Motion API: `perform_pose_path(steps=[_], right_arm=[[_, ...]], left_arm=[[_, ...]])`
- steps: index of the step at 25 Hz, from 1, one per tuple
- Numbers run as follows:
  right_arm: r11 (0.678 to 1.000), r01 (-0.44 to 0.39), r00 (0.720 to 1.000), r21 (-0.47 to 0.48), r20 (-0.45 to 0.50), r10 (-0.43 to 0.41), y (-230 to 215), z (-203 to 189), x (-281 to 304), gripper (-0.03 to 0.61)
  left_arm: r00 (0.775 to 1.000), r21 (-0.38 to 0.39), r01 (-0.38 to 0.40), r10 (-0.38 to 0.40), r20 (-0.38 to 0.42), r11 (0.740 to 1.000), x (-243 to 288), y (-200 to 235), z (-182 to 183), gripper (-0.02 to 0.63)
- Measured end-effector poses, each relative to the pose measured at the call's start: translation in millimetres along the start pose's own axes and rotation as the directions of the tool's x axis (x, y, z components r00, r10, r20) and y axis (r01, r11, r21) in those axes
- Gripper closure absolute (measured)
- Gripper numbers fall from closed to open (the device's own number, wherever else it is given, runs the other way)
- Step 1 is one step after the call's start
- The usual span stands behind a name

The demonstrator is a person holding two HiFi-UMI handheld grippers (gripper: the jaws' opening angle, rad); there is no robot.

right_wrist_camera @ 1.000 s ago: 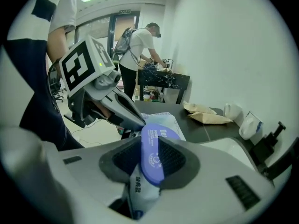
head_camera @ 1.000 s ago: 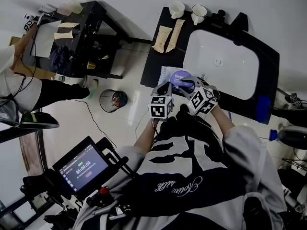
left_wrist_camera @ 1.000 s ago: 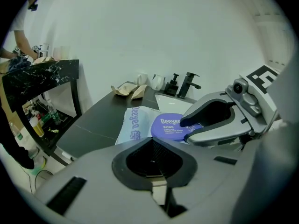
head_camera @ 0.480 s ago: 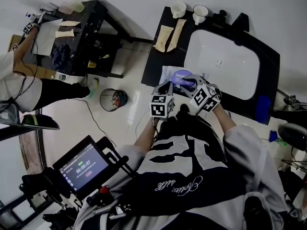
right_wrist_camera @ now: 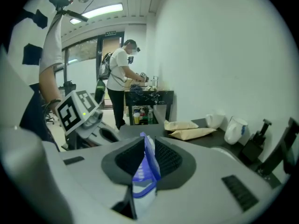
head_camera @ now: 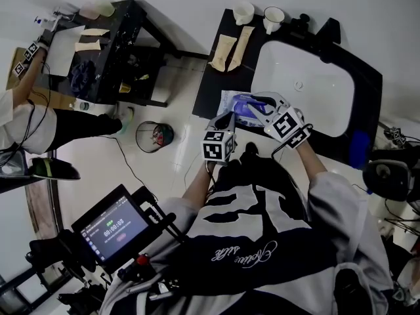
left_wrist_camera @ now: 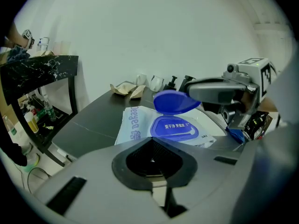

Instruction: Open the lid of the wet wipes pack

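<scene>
The wet wipes pack (head_camera: 231,101) (left_wrist_camera: 133,125), pale with a blue oval top, lies on the dark counter (head_camera: 213,87) left of the sink. Its blue lid (left_wrist_camera: 174,101) (right_wrist_camera: 148,162) stands lifted off the pack, pinched edge-on between the jaws of my right gripper (head_camera: 254,111) (right_wrist_camera: 145,161) (left_wrist_camera: 198,93), which are closing on it. My left gripper (head_camera: 226,119) (left_wrist_camera: 152,162) sits at the pack's near edge with its jaws together; a thin pale strip of the pack shows between them. It appears as a marker cube (right_wrist_camera: 80,110) in the right gripper view.
A white sink basin (head_camera: 302,84) lies right of the pack. Two cups (head_camera: 243,12) (head_camera: 272,18) and two brown pouches (head_camera: 230,50) sit at the counter's far end. A bin (head_camera: 155,136) stands on the floor. Another person (head_camera: 20,110) works at a black table (head_camera: 115,51) to the left.
My right gripper has risen and moved right with the blue lid, swinging it up off the pack. The left gripper has stayed put.
</scene>
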State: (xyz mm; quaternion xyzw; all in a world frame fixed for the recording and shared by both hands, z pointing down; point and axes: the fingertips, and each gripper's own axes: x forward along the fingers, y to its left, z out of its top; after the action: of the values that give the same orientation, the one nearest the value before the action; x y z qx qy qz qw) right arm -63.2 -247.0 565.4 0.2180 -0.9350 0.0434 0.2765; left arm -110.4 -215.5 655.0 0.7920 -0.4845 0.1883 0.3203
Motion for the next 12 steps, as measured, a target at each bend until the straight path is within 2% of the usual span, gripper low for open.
perform_pose_path(steps=[3, 12], right_arm=[[0.996, 0.086, 0.996, 0.001, 0.013, -0.086, -33, 11, 1, 0.545], [0.967, 0.193, 0.981, 0.166, -0.026, -0.191, -86, -16, 28, 0.549]], left_arm=[[1.0, 0.004, -0.005, 0.005, -0.002, 1.0, 1, 1, 0, 0.615], [0.998, 0.024, -0.013, 0.014, -0.055, 1.0, -3, 0, -5, 0.615]])
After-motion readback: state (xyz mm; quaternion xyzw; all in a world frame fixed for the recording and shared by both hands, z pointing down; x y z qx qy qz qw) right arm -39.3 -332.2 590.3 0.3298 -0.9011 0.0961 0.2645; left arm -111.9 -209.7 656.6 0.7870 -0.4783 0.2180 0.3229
